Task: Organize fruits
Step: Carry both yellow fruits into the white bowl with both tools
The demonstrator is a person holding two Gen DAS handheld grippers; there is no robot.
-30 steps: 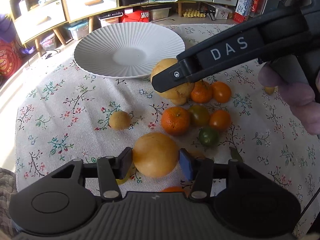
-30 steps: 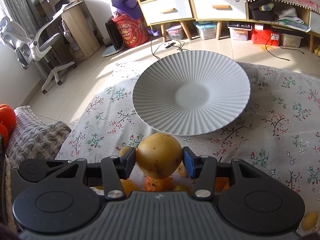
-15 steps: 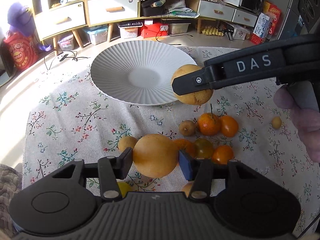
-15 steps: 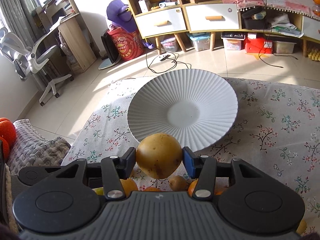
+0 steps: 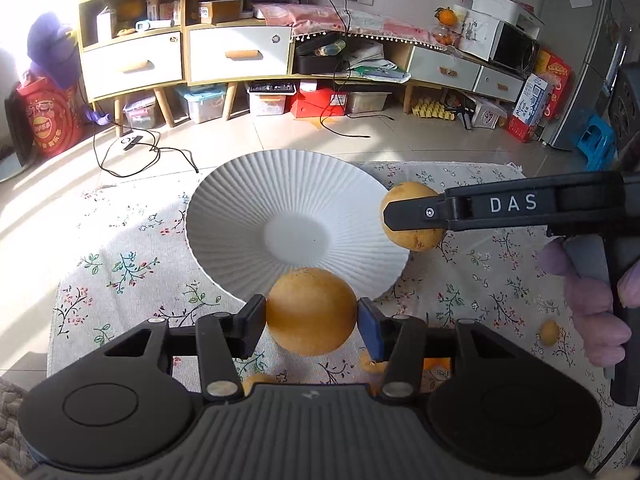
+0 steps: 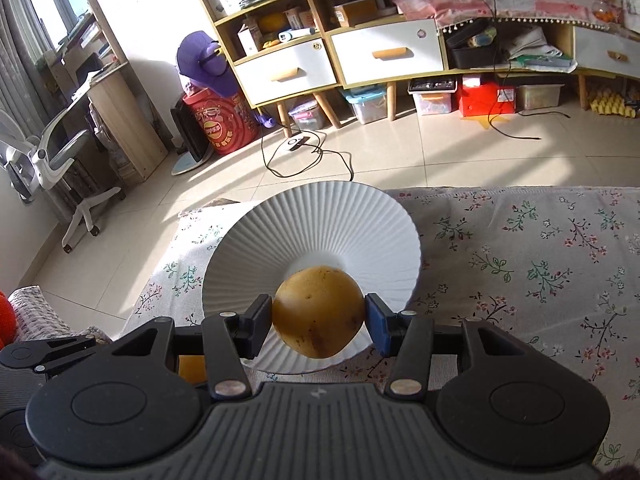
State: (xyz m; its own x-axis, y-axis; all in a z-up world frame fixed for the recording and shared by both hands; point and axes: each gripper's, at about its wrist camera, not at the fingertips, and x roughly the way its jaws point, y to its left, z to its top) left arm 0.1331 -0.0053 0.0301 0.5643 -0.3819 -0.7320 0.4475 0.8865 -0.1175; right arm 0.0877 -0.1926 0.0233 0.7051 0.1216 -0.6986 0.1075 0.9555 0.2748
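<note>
A white ribbed plate (image 5: 240, 216) (image 6: 344, 220) rests on the floral tablecloth. My left gripper (image 5: 311, 315) is shut on a large orange fruit (image 5: 311, 308), held above the cloth at the plate's near rim. My right gripper (image 6: 319, 317) is shut on a yellow speckled pear (image 6: 319, 310) over the plate's near side. In the left wrist view the same pear (image 5: 416, 236) hangs at the plate's right rim, partly hidden by the black right gripper arm (image 5: 512, 204) and a gloved hand (image 5: 596, 312).
Small fruits lie on the floral tablecloth (image 5: 120, 264) near my left gripper, among them a small yellow one (image 5: 549, 332); others are mostly hidden under the gripper body. Beyond the table's far edge are the tiled floor, cables and a low cabinet (image 5: 240, 56).
Both grippers rose and moved toward the plate with their fruits still held. The loose fruits slid down out of the left view; the pear now hangs over the plate.
</note>
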